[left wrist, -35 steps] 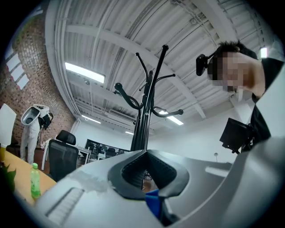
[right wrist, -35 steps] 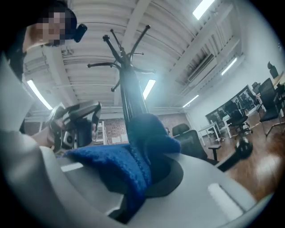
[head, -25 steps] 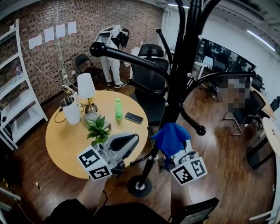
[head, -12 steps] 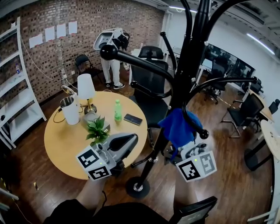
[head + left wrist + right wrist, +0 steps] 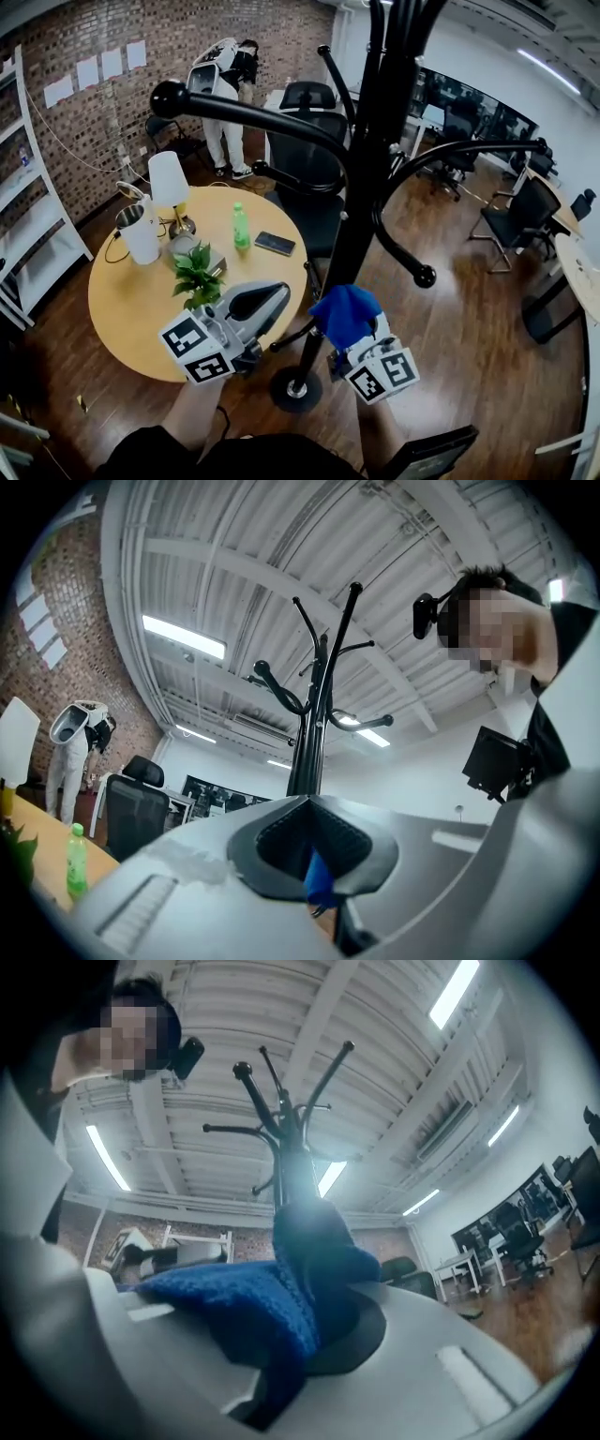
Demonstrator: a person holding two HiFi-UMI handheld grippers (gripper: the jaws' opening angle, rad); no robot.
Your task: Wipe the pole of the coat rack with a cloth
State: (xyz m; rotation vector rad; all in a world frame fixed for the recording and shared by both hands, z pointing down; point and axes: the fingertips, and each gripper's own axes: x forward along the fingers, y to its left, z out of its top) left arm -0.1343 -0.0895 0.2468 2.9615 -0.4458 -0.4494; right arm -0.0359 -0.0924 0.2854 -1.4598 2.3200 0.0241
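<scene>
The black coat rack pole (image 5: 352,234) rises from its round base (image 5: 295,387) through the middle of the head view, with curved arms (image 5: 253,112) branching off. My right gripper (image 5: 349,330) is shut on a blue cloth (image 5: 344,313), which is pressed against the lower pole just right of it. In the right gripper view the cloth (image 5: 272,1307) drapes over the jaws, with the pole (image 5: 281,1147) above. My left gripper (image 5: 274,298) is shut and empty, its tip just left of the pole. The left gripper view shows the pole (image 5: 309,752) and a sliver of cloth (image 5: 319,881).
A round wooden table (image 5: 131,309) on the left carries a lamp (image 5: 168,183), a kettle (image 5: 139,234), a green bottle (image 5: 241,227), a phone (image 5: 275,244) and a plant (image 5: 195,277). Behind the rack stands an office chair (image 5: 309,159). A person (image 5: 220,103) stands by the brick wall. White shelves (image 5: 28,216) are at far left.
The right gripper rose along the pole with the blue cloth, then slid down to a lower spot. The left gripper has stayed by the pole.
</scene>
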